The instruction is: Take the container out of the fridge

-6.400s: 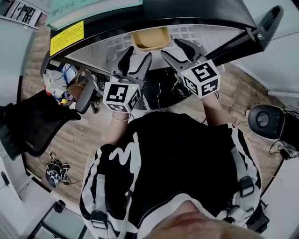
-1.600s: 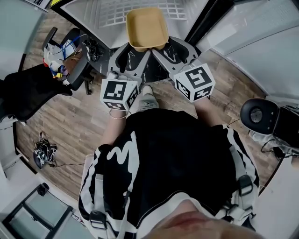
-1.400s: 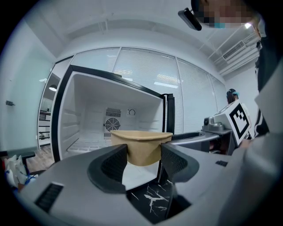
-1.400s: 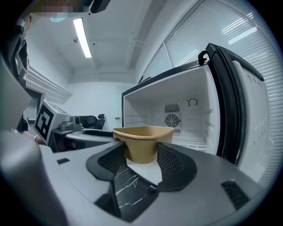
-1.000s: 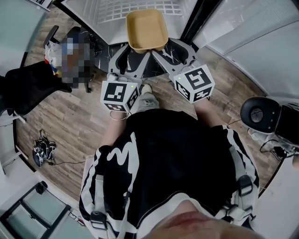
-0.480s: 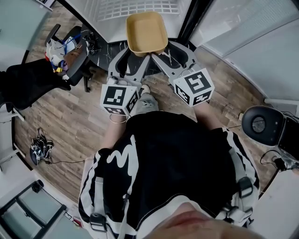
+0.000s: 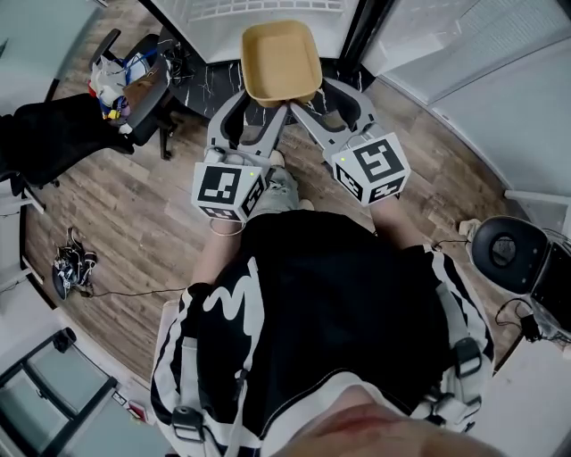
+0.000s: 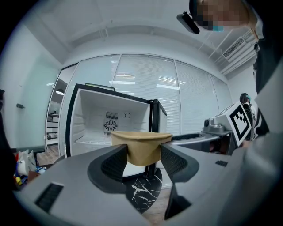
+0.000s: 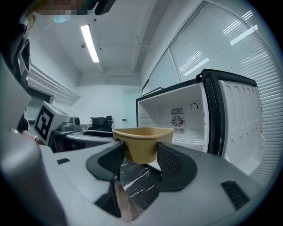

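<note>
A tan, empty, shallow container (image 7: 281, 61) hangs in the air in front of the open fridge (image 7: 268, 7), outside it. My left gripper (image 7: 261, 103) is shut on its near left corner and my right gripper (image 7: 312, 96) on its near right corner. In the left gripper view the container (image 8: 141, 148) sits pinched between the jaws of the gripper (image 8: 143, 154), with the empty white fridge (image 8: 110, 119) behind. The right gripper view shows the same container (image 9: 142, 141) clamped in the gripper (image 9: 141, 156), the fridge interior (image 9: 185, 119) beyond it.
The fridge door (image 9: 239, 128) stands open to the right. A black marble slab (image 7: 205, 76) lies below the fridge. A chair with a black jacket (image 7: 53, 143) and a bag of items (image 7: 120, 76) stand left. A round black device (image 7: 504, 254) sits right; cables (image 7: 67, 268) lie on the wood floor.
The container has come out of the fridge, held by both grippers. The fridge has slid toward the top edge of the head view as the person backed away.
</note>
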{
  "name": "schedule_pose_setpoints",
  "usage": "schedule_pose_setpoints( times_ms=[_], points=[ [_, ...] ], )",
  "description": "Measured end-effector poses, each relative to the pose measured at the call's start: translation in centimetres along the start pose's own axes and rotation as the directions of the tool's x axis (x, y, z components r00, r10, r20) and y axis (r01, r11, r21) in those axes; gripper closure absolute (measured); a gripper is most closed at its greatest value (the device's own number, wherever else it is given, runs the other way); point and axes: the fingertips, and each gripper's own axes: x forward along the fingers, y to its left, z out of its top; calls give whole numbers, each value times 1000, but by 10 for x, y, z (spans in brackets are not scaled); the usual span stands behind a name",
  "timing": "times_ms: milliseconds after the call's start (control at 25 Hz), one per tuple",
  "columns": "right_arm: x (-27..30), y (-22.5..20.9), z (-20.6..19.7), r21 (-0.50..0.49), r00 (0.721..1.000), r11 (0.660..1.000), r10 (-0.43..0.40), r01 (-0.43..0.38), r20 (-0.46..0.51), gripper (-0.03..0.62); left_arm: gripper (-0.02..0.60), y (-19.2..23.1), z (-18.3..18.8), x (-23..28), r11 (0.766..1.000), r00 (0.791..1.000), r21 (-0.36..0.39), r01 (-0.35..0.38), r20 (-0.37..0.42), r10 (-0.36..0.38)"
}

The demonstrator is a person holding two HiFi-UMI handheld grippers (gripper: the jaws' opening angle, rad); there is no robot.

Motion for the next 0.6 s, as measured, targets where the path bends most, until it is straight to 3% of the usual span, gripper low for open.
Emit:
schedule_pose_setpoints(
  times_ms=[600],
  points=[
    [-19,29,-3,8,1000,1000,-15,15,16,356,337,-12,-1,-32,1000,1000,14,22,21,-23]
  ],
)
